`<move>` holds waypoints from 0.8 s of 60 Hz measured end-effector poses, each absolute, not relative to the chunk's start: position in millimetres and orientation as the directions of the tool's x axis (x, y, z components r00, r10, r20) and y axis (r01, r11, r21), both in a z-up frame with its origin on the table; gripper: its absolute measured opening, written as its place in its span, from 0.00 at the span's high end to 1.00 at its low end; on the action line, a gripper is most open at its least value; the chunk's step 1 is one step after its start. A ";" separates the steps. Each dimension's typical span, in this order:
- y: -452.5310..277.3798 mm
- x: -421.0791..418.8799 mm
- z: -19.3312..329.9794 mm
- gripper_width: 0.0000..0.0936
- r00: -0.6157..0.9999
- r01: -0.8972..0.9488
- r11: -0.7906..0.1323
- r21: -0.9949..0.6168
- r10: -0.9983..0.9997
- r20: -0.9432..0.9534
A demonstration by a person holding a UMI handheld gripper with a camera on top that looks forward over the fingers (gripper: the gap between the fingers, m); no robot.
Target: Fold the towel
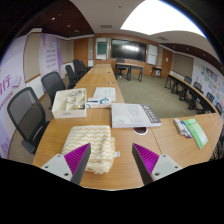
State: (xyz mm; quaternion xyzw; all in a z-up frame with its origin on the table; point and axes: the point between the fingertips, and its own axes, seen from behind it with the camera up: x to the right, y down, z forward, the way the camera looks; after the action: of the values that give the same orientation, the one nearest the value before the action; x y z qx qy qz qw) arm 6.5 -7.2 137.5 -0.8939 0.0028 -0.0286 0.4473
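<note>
A folded chevron towel (90, 146) is seen on the wooden table (120, 140) — just ahead of the left finger. The gripper (112, 160) is held open; papers (133, 114) lie farther off.

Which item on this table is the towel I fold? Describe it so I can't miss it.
On the long wooden table, look just ahead of the open hand-held gripper. The towel lies there, near its left finger: soft, cream-and-tan zigzag cloth, unlike the papers beyond.

Wooden table (120, 160) bears towel (92, 145), papers (133, 114), box (69, 102).
</note>
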 end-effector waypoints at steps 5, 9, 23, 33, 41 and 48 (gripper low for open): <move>-34.9 -16.1 165.0 0.09 0.998 0.036 -0.580 -0.814 -0.018 0.056; -62.6 -30.4 184.0 0.09 0.998 0.044 -0.571 -0.820 -0.020 0.067; -173.1 -72.1 231.4 0.09 0.992 0.080 -0.551 -0.831 -0.041 0.123; -236.7 -99.1 248.5 0.09 0.992 0.081 -0.551 -0.830 -0.033 0.119; -267.0 -112.9 263.0 0.08 0.991 0.096 -0.539 -0.837 -0.026 0.131; -280.1 -124.0 269.2 0.09 0.992 0.096 -0.531 -0.842 -0.016 0.123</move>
State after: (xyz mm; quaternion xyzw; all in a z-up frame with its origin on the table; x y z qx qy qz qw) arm -124.0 -280.1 269.2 -0.8730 -0.0229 -0.0576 0.4837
